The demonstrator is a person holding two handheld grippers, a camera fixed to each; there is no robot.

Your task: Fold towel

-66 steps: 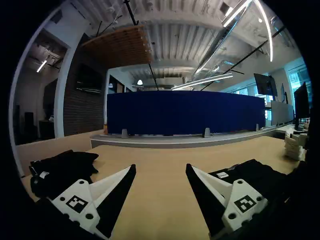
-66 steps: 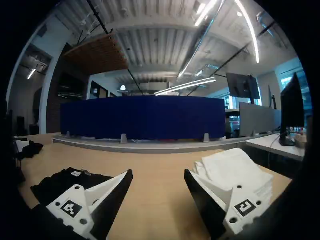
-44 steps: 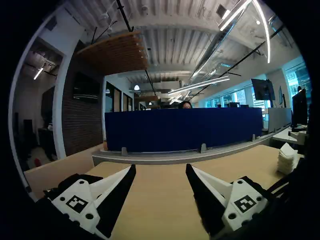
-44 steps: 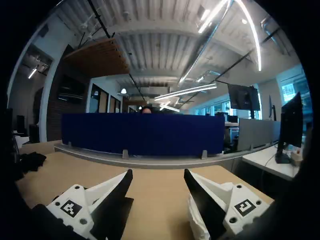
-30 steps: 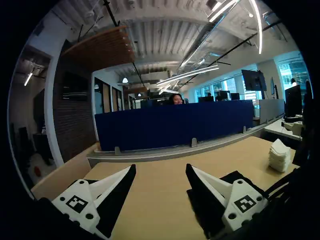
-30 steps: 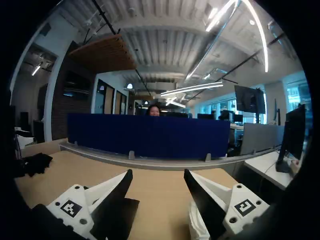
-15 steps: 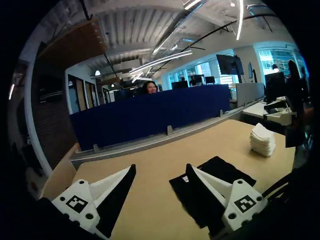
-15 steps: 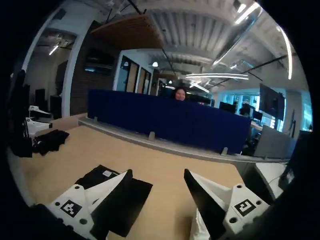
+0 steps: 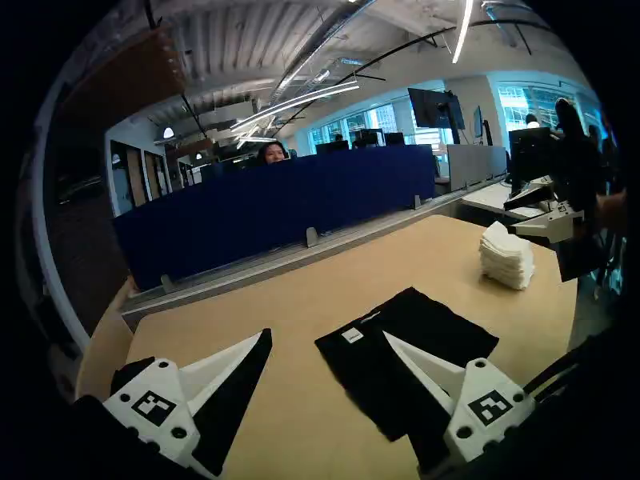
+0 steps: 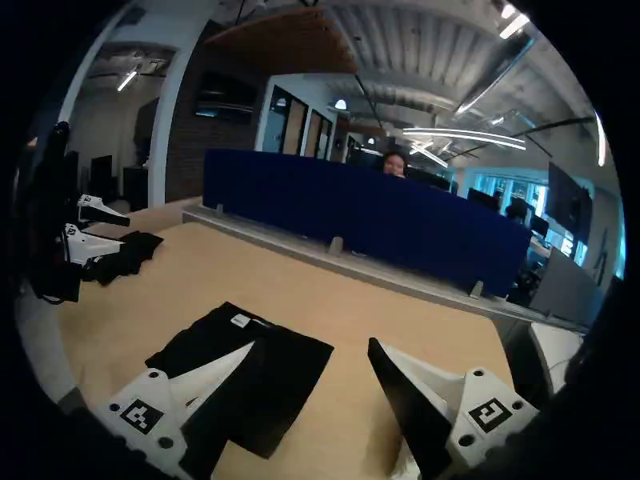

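A black towel [image 9: 416, 344] with a small white tag lies flat on the wooden table [image 9: 320, 296], just ahead of my left gripper [image 9: 322, 336], partly behind its right finger. The left gripper is open and holds nothing. In the right gripper view the same black towel [image 10: 248, 360] lies ahead and to the left, behind the left finger of my right gripper [image 10: 316, 346], which is also open and empty. The right gripper [image 9: 548, 224] shows at the far right of the left gripper view, above the table edge. The left gripper [image 10: 88, 228] shows at the far left of the right gripper view.
A stack of folded white towels [image 9: 506, 256] sits near the table's right edge. A crumpled black cloth pile [image 10: 120, 254] lies at the table's left end. A blue partition [image 10: 360, 220] on a grey rail closes the far side, with a person behind it.
Both grippers have risen from table level and swung apart. The views now look down on the table, so the whole black towel has come into sight. Both stay open.
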